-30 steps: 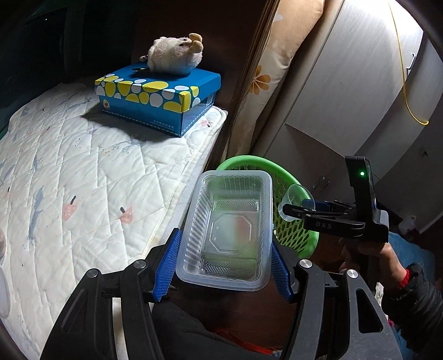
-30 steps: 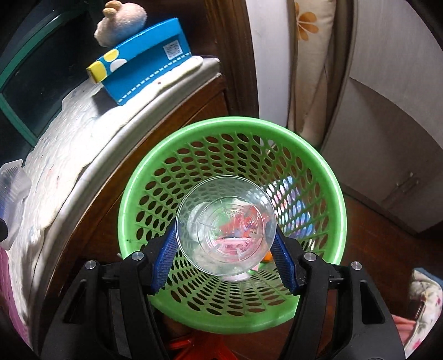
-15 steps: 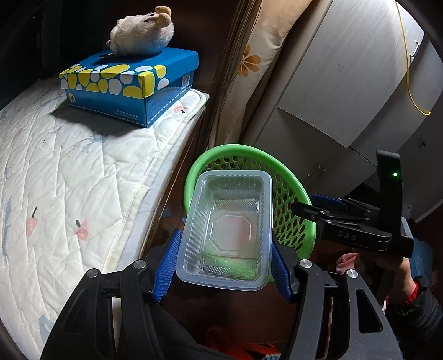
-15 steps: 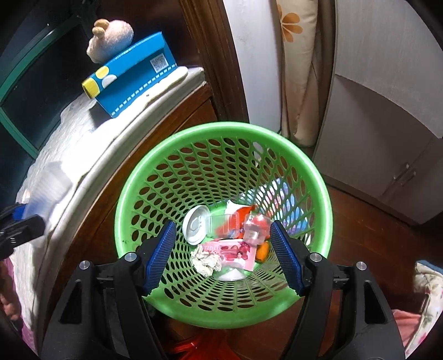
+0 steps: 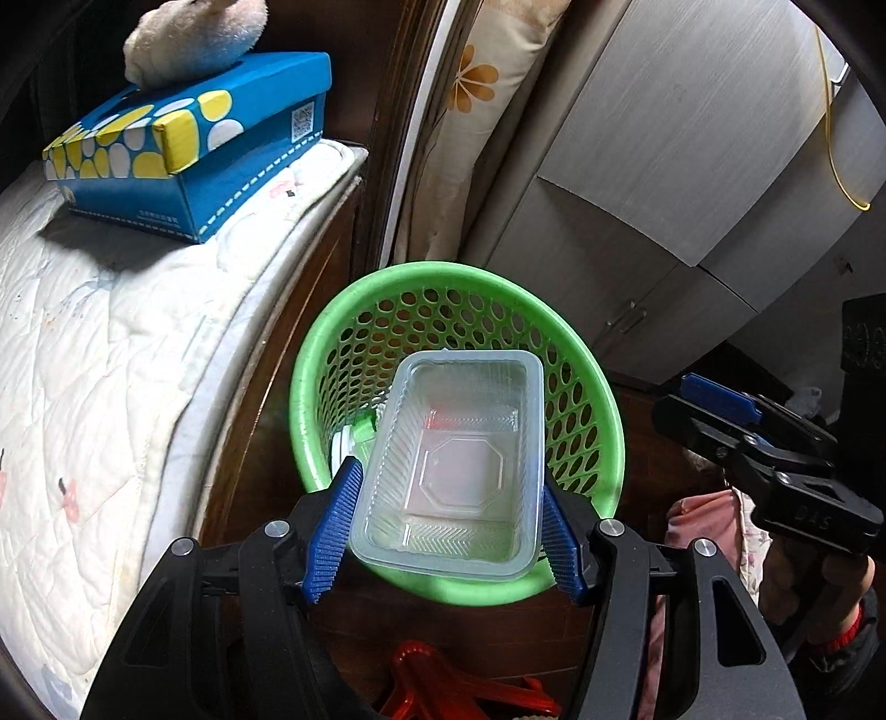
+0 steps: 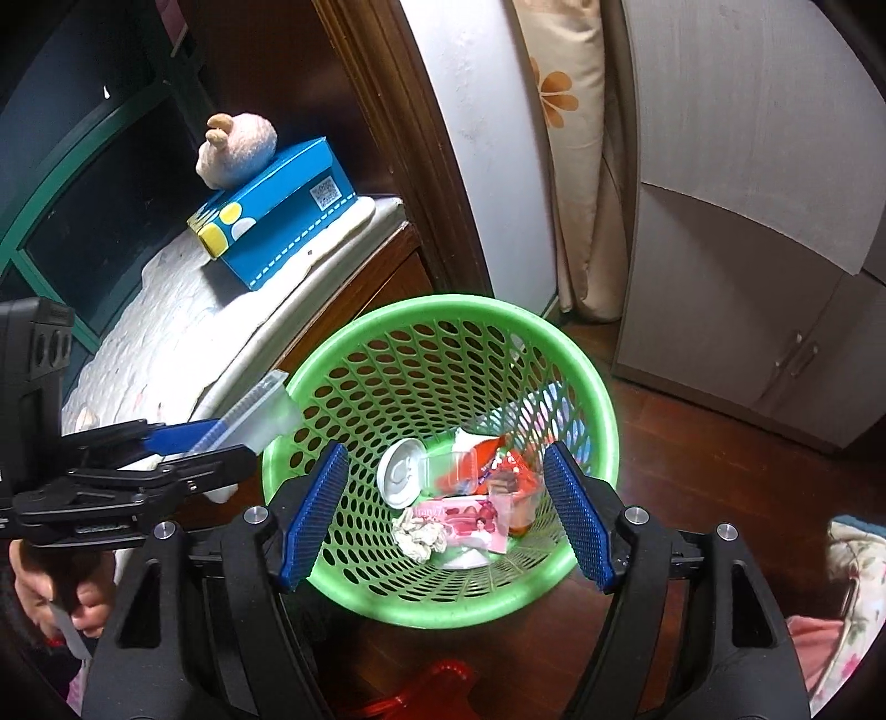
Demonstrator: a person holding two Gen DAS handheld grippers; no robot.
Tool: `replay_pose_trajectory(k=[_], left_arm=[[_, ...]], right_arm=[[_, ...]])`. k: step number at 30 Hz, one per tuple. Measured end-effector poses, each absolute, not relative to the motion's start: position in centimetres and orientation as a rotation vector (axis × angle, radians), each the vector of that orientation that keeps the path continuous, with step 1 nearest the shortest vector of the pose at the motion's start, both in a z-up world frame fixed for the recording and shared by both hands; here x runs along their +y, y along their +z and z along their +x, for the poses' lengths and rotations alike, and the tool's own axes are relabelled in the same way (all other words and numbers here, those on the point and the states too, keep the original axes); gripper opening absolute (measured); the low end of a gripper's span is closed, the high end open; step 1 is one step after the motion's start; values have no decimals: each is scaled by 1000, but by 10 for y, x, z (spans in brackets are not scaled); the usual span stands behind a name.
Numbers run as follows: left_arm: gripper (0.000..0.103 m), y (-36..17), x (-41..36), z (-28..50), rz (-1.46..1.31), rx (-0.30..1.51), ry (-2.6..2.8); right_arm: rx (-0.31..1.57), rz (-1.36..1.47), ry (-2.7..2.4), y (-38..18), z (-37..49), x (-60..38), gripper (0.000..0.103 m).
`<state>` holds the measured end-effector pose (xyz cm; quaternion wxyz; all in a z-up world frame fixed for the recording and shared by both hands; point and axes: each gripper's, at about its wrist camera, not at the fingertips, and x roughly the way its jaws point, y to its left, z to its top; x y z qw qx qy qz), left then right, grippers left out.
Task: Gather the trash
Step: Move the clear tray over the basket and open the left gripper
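My left gripper (image 5: 451,526) is shut on a clear rectangular plastic food tray (image 5: 457,459) and holds it above the near rim of the green mesh waste basket (image 5: 343,321). In the right wrist view the same tray (image 6: 260,412) pokes over the basket's left rim (image 6: 443,304). My right gripper (image 6: 446,515) is open and empty above the basket. Inside lie a clear plastic cup (image 6: 459,471), a white lid (image 6: 401,471), a pink wrapper (image 6: 470,518), crumpled paper (image 6: 418,537) and red packaging (image 6: 493,448).
A quilted mattress (image 5: 94,360) on a dark wooden bed frame (image 5: 310,277) stands left of the basket. A blue tissue box (image 5: 188,144) with a plush toy (image 5: 194,39) sits on it. Grey cabinets (image 5: 664,166) stand behind. A red object (image 5: 459,687) lies on the wooden floor.
My right gripper opened and the clear cup dropped into the basket. My left gripper moved right with the tray, from over the mattress to over the basket.
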<state>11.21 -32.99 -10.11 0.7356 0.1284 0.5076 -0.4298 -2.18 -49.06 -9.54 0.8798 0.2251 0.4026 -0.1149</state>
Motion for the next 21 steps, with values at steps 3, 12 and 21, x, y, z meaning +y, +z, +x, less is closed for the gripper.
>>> replay_pose_trajectory(k=[3, 12, 21], left_arm=[[60, -106, -335, 112, 293, 1128, -948], [68, -106, -329, 111, 264, 1127, -948], [68, -84, -278, 109, 242, 1057, -872]], right_arm=[[837, 495, -236, -96, -25, -494, 73], [834, 502, -236, -95, -28, -493, 73], [824, 473, -189, -82, -21, -471, 73]])
